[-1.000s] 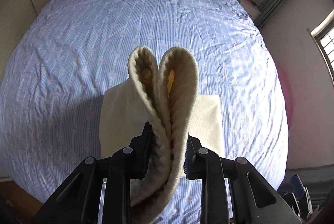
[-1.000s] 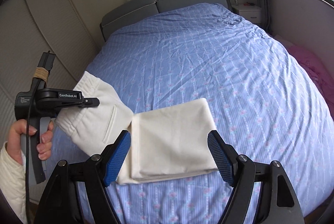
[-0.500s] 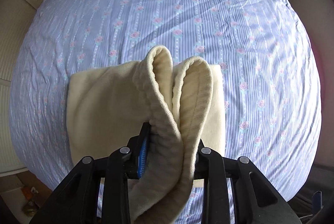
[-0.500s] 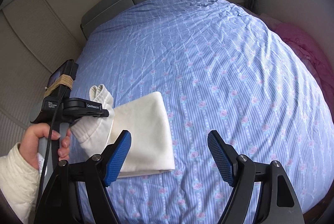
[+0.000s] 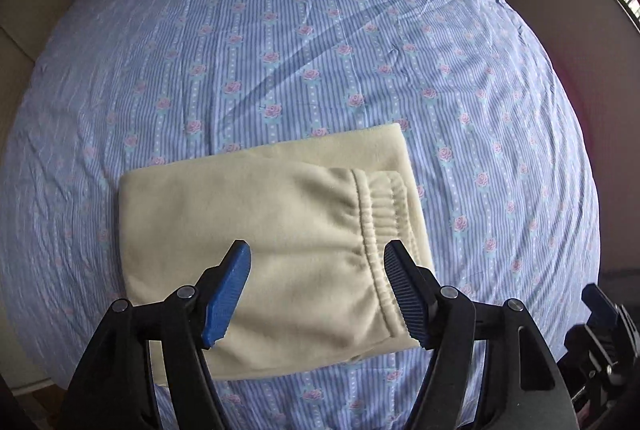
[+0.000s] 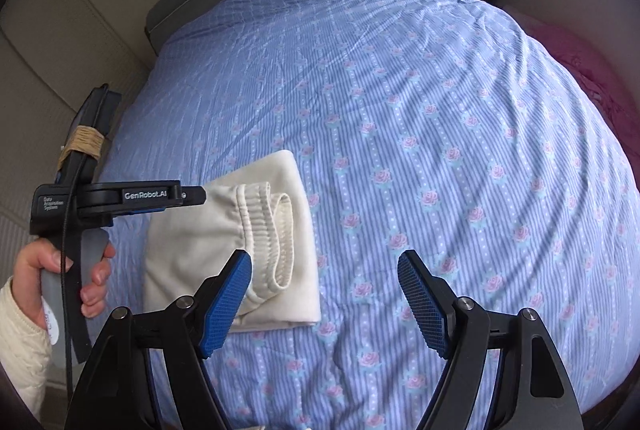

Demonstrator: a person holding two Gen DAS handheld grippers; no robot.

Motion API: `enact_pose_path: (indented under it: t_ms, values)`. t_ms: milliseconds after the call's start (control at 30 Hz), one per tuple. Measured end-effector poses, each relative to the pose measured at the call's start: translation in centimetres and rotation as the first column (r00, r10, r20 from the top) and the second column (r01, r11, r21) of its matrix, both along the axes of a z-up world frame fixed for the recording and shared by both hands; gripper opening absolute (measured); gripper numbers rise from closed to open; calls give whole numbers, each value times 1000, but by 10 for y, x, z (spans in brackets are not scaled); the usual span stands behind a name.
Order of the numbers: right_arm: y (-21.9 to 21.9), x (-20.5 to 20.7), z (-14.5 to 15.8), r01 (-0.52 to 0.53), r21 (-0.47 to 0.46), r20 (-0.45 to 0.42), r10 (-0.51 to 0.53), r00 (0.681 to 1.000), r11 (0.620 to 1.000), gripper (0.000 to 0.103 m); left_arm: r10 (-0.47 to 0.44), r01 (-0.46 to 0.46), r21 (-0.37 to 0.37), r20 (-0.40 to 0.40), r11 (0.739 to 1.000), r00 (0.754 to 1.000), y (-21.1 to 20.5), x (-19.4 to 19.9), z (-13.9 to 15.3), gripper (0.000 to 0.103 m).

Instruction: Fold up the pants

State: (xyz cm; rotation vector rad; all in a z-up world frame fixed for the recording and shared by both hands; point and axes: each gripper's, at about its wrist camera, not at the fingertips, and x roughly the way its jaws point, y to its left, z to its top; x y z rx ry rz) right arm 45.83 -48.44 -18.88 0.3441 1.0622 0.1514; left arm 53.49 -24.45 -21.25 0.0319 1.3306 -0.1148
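The left gripper (image 5: 318, 294) has just been opening and has let go of the waistband (image 5: 378, 226), fingers now spread above the pants (image 5: 256, 230); these lie folded near on the bed (image 5: 320, 49); right gripper (image 6: 324, 302) spread, empty; folding looks done.

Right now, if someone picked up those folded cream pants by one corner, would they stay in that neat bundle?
Probably not. The pants look like soft fleece lying limp on the bedspread, so the layers would likely droop open. The ribbed waistband already curls loosely on top and may slide off first. They look light, easy to drag.
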Motion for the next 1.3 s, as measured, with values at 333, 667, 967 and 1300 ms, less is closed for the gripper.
enact_pose_path:
  t_ms: [333, 667, 967, 1300]
  values:
    - [74, 63, -52, -157, 60, -61, 160, 985, 986, 75, 59, -59, -11, -31, 998, 998, 65, -43, -46, 68]
    - [95, 94, -126, -127, 79, -236, 143, 961, 989, 57, 78, -84, -55, -101, 995, 992, 50, -30, -74, 68]
    - [112, 91, -100, -173, 106, -184, 190, 964, 979, 39, 83, -90, -83, -85, 992, 993, 51, -32, -63, 68]
    - [116, 112, -118, -198, 239, -215, 251, 944, 950, 31, 99, -108, -71, -119, 992, 988, 46, -39, -69, 68]
